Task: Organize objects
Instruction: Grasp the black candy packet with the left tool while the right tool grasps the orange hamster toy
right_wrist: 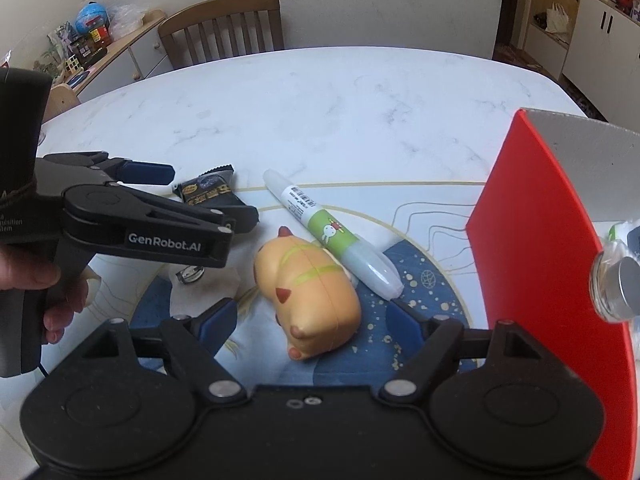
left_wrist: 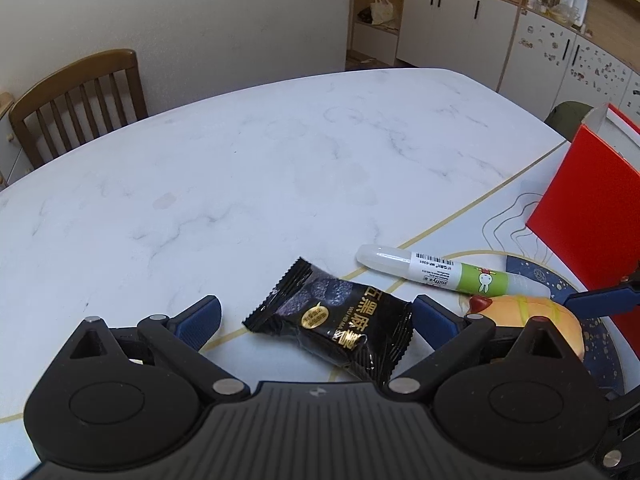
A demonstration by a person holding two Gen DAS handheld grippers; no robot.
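The left gripper is spread around the black snack packet, pads apart from it. The right gripper is spread around the orange toy. The red box is cut off at the edge; a white pen lies beside the toy.

On the table we find the snack packet leftmost, the toy right of it, and the pen just behind the toy, perhaps touching it. The box stands at the right, the chair behind the far edge.
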